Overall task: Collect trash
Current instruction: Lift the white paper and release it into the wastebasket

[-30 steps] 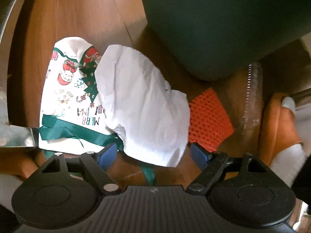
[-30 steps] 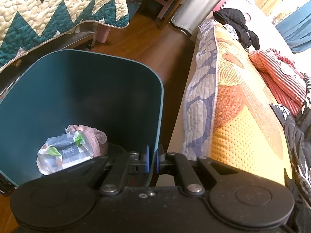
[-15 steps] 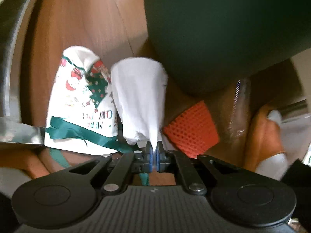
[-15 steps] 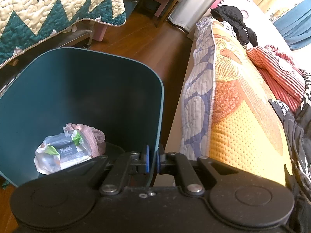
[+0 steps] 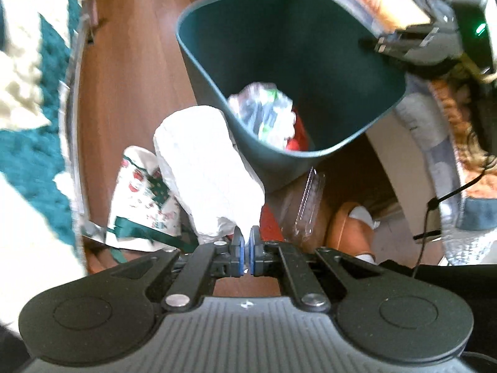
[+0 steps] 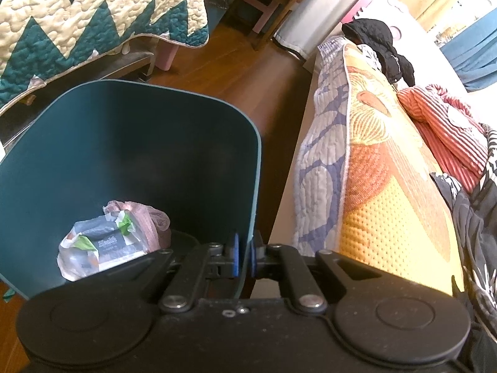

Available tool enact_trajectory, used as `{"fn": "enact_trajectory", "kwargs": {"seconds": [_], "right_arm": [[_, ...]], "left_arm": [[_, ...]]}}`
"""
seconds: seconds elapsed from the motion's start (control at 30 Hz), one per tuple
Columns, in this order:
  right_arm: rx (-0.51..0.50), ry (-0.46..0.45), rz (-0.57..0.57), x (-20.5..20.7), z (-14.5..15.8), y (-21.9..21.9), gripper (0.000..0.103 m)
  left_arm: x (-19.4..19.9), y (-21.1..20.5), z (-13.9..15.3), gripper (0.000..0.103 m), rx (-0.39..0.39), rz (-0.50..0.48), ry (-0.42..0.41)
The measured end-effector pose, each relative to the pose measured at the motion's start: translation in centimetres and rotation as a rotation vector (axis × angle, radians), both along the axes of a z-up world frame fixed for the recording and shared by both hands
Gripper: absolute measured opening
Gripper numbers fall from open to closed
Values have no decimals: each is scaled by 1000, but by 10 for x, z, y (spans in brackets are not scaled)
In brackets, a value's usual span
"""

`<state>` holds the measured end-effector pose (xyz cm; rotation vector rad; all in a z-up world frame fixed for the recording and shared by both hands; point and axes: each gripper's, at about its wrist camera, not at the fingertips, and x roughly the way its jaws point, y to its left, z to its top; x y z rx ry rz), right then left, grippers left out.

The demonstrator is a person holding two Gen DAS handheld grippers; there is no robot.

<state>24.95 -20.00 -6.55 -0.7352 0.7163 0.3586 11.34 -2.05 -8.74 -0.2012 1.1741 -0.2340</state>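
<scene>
Left gripper (image 5: 247, 248) pinched on the lower corner of a white crumpled paper (image 5: 206, 168), blue pads pressed together with only that thin white edge between them. Paper rising from the jaws toward the upper left of the left wrist frame, its right side overlapping the near wall of the dark green bin (image 5: 279, 161) — whether touching that wall cannot be told. Behind the paper at lower left, a Christmas-print gift bag (image 5: 136, 195) with green ribbon on the wooden floor (image 5: 130, 71). Just right of the jaws, a clear plastic container (image 5: 306, 205) below the bin.

Right gripper (image 6: 243, 256) clamped on the bin's rim, one blue pad inside the wall and one outside, at lower centre of the right wrist frame. Bin tilted, mouth open across the centre and left of that frame; at its bottom a crumpled printed wrapper (image 6: 99, 245) beside a pinkish mesh piece (image 6: 149, 217).

In the left wrist view, bin mouth wide open above and right of the held paper — near rim curving along centre right. Bare floor at upper left, hemmed by a zigzag quilt (image 6: 93, 15) on the left and a quilted bed cover (image 6: 366, 161) on the right.
</scene>
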Motion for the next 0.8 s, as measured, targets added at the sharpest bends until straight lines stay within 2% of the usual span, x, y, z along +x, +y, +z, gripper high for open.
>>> {"fn": "enact_trajectory", "kwargs": {"seconds": [0.27,0.4,0.6,0.8], "right_arm": [[1,-4,23,-4,2,7,6],[-5,-11,40,-8,4,11,6],[-20,-27,76,-15,4,19,6],[-19,-28,84,-16,5,21,6]], "left_arm": [[1,15,74,3,-32,17,-168],[22,9,93,3,-44,13,-234],[56,-18,83,3,-86,-34,-230],[85,-48,48,3,-56,-65,-191]]}}
